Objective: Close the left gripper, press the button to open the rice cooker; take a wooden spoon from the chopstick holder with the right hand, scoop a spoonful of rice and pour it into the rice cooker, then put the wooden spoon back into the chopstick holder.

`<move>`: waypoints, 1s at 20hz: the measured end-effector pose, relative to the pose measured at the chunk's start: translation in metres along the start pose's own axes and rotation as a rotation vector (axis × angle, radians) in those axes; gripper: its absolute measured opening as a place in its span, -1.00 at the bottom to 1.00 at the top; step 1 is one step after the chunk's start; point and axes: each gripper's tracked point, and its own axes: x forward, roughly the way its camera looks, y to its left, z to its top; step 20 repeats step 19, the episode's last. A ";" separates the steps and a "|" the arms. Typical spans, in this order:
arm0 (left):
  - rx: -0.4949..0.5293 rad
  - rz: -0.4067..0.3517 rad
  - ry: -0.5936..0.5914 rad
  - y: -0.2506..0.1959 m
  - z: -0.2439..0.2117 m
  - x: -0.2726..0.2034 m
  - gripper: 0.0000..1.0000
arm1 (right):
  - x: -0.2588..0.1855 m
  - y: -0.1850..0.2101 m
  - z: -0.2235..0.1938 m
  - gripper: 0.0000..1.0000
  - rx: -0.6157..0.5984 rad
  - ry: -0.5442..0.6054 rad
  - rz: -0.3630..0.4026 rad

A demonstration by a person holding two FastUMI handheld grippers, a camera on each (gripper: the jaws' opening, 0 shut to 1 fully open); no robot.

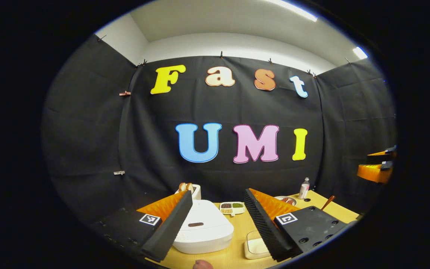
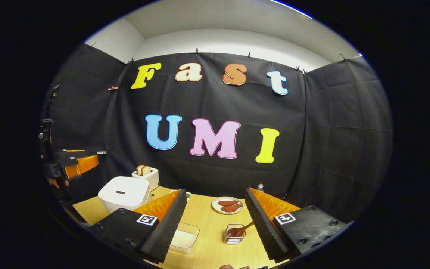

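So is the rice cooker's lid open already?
No, the white rice cooker sits on the table with its lid flat down and shut in the left gripper view.

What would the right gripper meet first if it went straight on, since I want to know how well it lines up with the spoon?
Probably the chopstick holder with the wooden spoon in it, which sits low between the open right gripper fingers and slightly right of centre. Depth is unclear, so the plate of meat lies beyond.
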 end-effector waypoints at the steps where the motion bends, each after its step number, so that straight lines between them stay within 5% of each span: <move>1: 0.005 -0.005 -0.001 -0.005 0.005 -0.007 0.93 | 0.001 0.000 0.003 0.96 0.005 -0.007 0.002; 10: 0.023 -0.055 -0.020 -0.048 0.019 -0.040 0.94 | -0.007 -0.004 0.000 0.95 -0.002 -0.016 0.010; 20: 0.038 -0.048 -0.007 -0.043 0.017 -0.038 0.94 | -0.014 -0.015 -0.001 0.95 0.002 -0.011 -0.020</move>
